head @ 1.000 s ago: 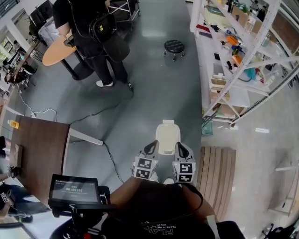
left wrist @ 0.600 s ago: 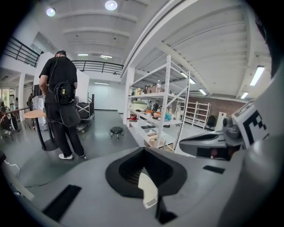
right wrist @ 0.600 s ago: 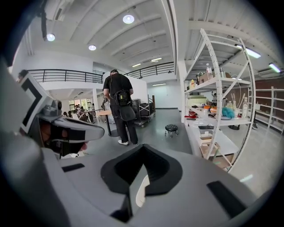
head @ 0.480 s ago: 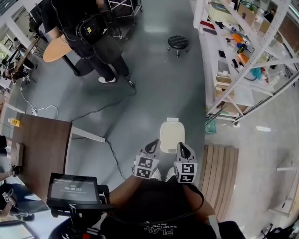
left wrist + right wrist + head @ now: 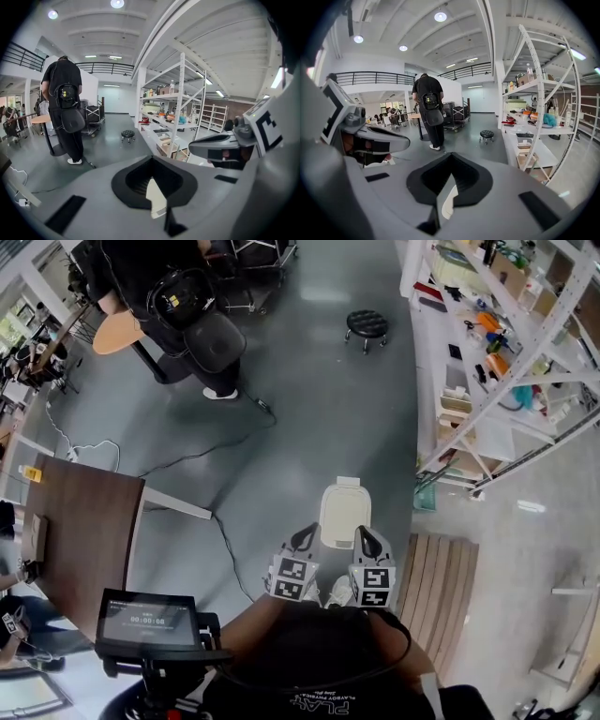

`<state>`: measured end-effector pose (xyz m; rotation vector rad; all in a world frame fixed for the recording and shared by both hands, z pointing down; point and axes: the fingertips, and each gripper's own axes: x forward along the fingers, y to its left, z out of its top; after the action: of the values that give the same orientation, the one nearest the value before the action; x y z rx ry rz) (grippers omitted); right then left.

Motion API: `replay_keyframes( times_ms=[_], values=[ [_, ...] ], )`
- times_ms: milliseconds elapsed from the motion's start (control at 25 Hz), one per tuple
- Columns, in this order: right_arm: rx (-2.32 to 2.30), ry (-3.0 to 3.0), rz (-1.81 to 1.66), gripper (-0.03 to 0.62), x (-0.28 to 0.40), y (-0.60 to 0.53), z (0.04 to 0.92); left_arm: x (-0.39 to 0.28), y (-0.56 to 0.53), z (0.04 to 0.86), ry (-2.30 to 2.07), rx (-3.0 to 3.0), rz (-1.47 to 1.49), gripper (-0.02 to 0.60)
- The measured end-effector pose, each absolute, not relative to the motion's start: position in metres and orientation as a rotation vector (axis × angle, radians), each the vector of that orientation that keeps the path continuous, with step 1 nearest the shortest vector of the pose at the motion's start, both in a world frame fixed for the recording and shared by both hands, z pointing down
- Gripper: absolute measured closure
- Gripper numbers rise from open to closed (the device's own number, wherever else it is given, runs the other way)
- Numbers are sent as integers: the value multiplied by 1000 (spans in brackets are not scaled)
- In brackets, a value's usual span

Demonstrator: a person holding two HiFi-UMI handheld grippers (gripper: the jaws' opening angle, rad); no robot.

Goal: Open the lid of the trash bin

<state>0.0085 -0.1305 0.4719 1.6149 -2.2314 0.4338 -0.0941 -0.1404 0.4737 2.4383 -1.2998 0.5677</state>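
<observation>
The cream-white rectangular plastic trash bin (image 5: 339, 514) stands on the grey concrete floor (image 5: 309, 418) straight ahead of the person, its flat lid (image 5: 339, 507) closed. It is framed by the two grippers, which are held just short of it. The left gripper (image 5: 302, 537) sits at the bin's near left corner and the right gripper (image 5: 368, 542) at its near right corner. Neither touches it as far as the head view shows.

Each gripper view shows its own jaws drawn together with nothing clamped — only a sliver of the cream lid shows through the dark notch between them.

The bin looks like thin moulded plastic, so the lid is probably light, stiff and smooth. It should swing up with little force, but it offers a slippery surface for the pads. A small raised tab (image 5: 348, 482) sits at the far short edge, and I cannot tell whether it is a hinge or a handle.

The safest hold is likely the overhanging lip of the lid, pinched at an edge away from the hinge. One gripper would have to spread first. The empty bin may slide or tip if the lift drags, so the other gripper could steady the body.
</observation>
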Motion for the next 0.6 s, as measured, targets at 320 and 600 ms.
replay_keyframes(
  times_ms=[320, 600],
  values=[
    [1547, -2223, 483, 594, 8, -132, 506, -84, -147, 506, -1287, 2400, 603, 583],
    [1513, -2189, 531, 594, 14, -127, 535, -83, -155, 538, -1275, 2335, 595, 583]
  ],
)
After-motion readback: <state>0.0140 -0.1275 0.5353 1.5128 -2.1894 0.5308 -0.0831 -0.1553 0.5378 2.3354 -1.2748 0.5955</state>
